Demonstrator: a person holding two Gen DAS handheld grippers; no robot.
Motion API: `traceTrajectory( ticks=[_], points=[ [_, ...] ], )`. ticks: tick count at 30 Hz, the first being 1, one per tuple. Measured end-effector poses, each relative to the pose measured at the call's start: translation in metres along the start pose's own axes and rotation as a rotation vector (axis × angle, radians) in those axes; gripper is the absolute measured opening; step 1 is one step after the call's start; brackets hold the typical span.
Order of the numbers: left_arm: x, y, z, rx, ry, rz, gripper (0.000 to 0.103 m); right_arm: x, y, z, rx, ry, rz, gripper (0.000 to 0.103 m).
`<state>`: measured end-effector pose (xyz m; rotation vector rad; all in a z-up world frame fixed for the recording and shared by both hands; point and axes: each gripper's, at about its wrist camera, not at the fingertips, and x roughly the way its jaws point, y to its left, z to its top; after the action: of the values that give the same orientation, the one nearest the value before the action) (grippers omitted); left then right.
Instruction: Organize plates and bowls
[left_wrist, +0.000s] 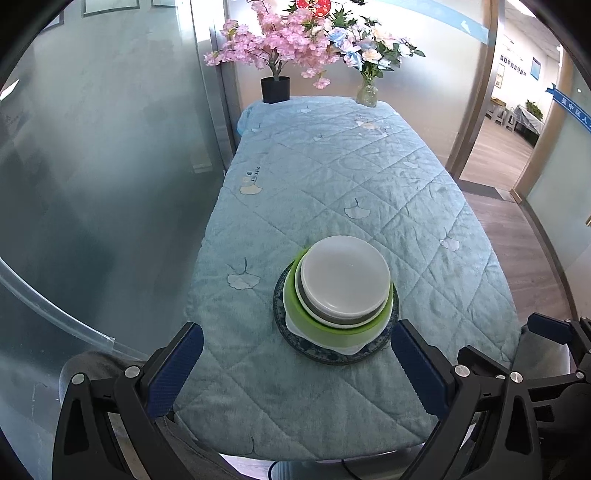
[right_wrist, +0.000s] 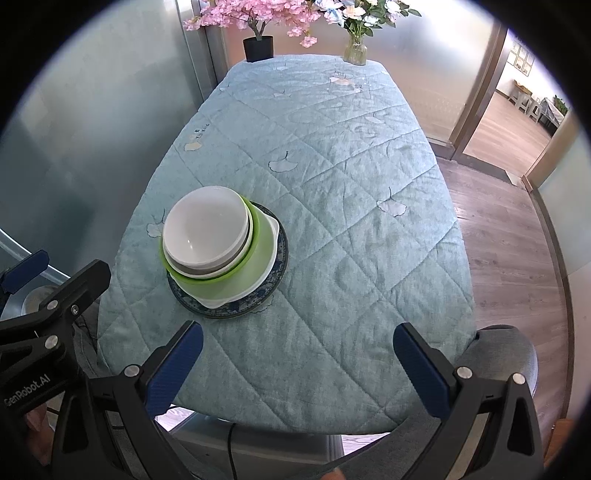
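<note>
Looks pretty much done to me: the white bowl (left_wrist: 345, 275) sits nested in a grey-rimmed bowl (right_wrist: 207, 267) and a green bowl (left_wrist: 332, 326), all stacked on the blue patterned plate (left_wrist: 325, 354) near the front edge of the table (left_wrist: 332, 166). Left gripper (left_wrist: 297, 363) and right gripper (right_wrist: 298, 363) both hang spread wide and empty, back from the stack. No loose dishes in view, so probably nothing's left.

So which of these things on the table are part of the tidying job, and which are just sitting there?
Part of the job:
- white bowl
- grey-rimmed bowl
- green bowl
- blue patterned plate

Just sitting there:
- pink blossom tree in black pot
- flower vase
- quilted cloth
</note>
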<state>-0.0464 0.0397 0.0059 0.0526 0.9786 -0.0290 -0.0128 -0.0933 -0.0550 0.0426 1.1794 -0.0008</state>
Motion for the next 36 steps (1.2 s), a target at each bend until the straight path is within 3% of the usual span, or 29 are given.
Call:
traceTrajectory(
  ticks=[36],
  points=[
    [0.03,0.001,-0.006,0.002,0.064,-0.016,0.102,0.02,0.016,-0.001,-0.049,0.03,0.045,0.102]
  ],
)
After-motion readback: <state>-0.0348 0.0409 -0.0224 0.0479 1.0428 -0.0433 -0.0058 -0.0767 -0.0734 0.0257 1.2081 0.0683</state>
